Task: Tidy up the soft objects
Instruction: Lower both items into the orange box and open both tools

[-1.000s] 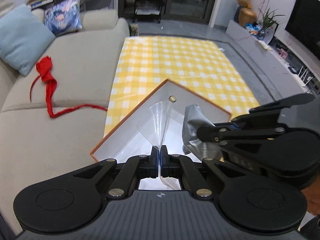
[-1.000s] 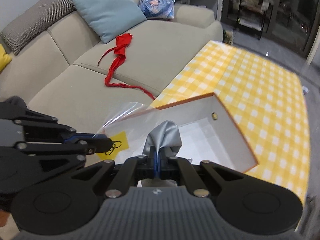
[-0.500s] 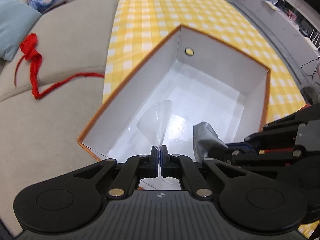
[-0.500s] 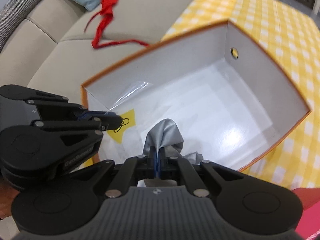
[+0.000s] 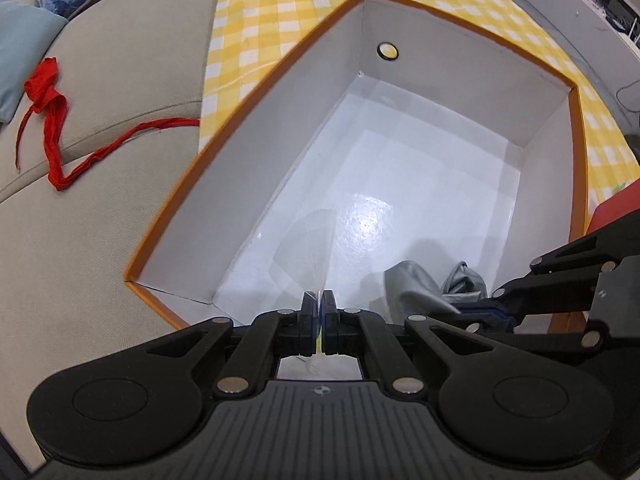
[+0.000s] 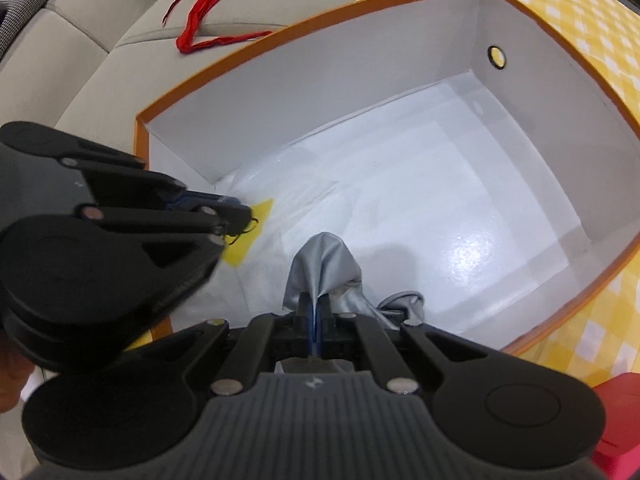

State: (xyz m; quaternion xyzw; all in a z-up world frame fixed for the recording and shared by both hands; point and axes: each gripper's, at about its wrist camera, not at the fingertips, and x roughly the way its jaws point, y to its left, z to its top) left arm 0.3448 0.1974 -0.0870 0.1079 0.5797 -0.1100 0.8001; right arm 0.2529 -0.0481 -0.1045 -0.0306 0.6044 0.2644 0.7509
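Left wrist view: the left gripper (image 5: pixel 319 304) points steeply down into an open box (image 5: pixel 248 100) with an orange rim and white walls; its jaws are clenched on the edge of a clear plastic bag (image 5: pixel 310 236), which fans out ahead of the fingertips over the glossy white floor of the box. At lower right the right gripper (image 5: pixel 494 312) reaches in from the side, pinching a bunched grey cloth (image 5: pixel 416 280) (the cloth appears to lie inside the bag, though the film is too faint to be sure). A round hole (image 5: pixel 387 51) pierces the far wall of the box.

Right wrist view: the right gripper (image 6: pixel 315 308) is clamped tight on a peak of the grey cloth (image 6: pixel 326 262), which rises between its fingertips and spills to the right; the left gripper (image 6: pixel 240 216) enters from the left, beside a yellow label (image 6: pixel 252 232) with black markings on the plastic bag (image 6: pixel 304 196).

Surroundings: the box stands on a yellow checked cloth (image 5: pixel 256 28), hard against a beige sofa (image 5: pixel 92 216); a red garment (image 5: pixel 52 128) with trailing straps lies on the sofa seat, well apart from both grippers; a blue cushion (image 5: pixel 20 52) sits at the far left.
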